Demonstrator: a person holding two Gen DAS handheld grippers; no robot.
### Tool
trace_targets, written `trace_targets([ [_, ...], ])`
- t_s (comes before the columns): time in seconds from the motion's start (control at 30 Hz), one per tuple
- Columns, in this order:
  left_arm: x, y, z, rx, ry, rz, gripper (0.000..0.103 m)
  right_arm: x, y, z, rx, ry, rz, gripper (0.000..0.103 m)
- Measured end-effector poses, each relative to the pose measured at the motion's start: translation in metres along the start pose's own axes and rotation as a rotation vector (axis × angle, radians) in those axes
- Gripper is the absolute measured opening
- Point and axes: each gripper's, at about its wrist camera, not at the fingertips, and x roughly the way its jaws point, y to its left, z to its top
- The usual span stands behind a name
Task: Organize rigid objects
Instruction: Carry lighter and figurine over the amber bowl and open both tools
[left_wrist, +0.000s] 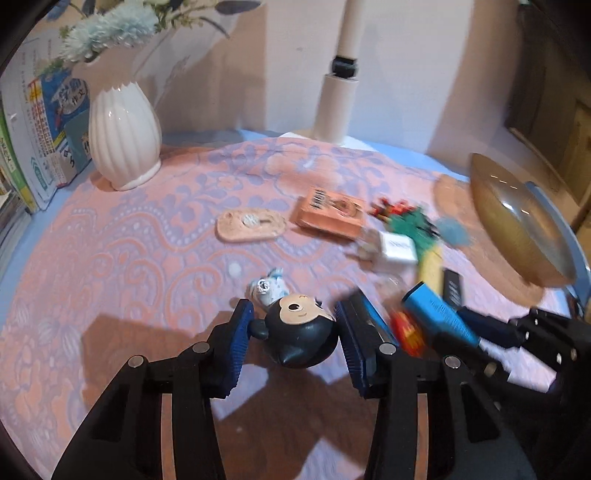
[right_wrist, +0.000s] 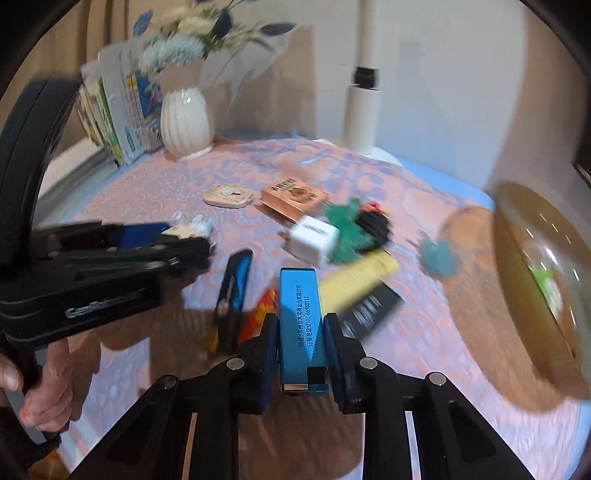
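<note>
My left gripper (left_wrist: 293, 332) stands open around a black round-eared cartoon figure (left_wrist: 301, 334) on the patterned cloth; the left pad touches its ear, the right pad stands just off it. A small pale blue toy (left_wrist: 267, 288) lies just beyond. My right gripper (right_wrist: 301, 354) is shut on a blue lighter (right_wrist: 299, 321) and holds it above the cloth; it also shows in the left wrist view (left_wrist: 441, 314). Loose on the cloth lie a white charger cube (right_wrist: 314, 240), an orange box (right_wrist: 293, 195), a beige oval plate (right_wrist: 229, 195), a yellow bar (right_wrist: 358, 280) and a black bar (right_wrist: 373, 306).
A large amber glass bowl (right_wrist: 539, 280) stands at the right on a woven mat. A white ribbed vase (left_wrist: 123, 129) with flowers and upright books (left_wrist: 40, 140) stand at the back left. A white lamp post (left_wrist: 338, 103) stands at the back. A green and black toy (right_wrist: 358, 229) lies mid-table.
</note>
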Motion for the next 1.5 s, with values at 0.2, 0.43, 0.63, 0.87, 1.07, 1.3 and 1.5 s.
trace_targets([
  [0.2,-0.031,-0.02,-0.034,0.053,-0.085,0.03,0.043,-0.033,-0.036,-0.049,0.148,0.03,-0.035,0.024],
  [0.43,-0.03,-0.021,-0.038,0.077,-0.1,0.001,0.039,-0.03,-0.056,-0.062,0.237,0.049,0.032,0.027],
  [0.63,-0.023,-0.017,-0.042,0.054,-0.031,0.006,0.061,-0.028,-0.047,-0.061,0.186,0.055,0.006,0.043],
  [0.87,-0.024,-0.018,-0.044,0.056,-0.035,0.009,0.065,-0.027,-0.044,-0.061,0.168,0.056,-0.034,0.045],
  [1.07,-0.02,-0.019,-0.044,0.058,-0.016,0.03,0.065,-0.029,-0.044,-0.063,0.177,0.052,-0.049,0.047],
  [1.3,-0.018,-0.017,-0.044,0.053,-0.007,0.035,0.065,-0.029,-0.041,-0.064,0.167,0.052,-0.065,0.048],
  [1.5,-0.02,-0.016,-0.045,0.045,-0.018,0.053,0.065,-0.03,-0.035,-0.063,0.161,0.05,-0.126,0.033],
])
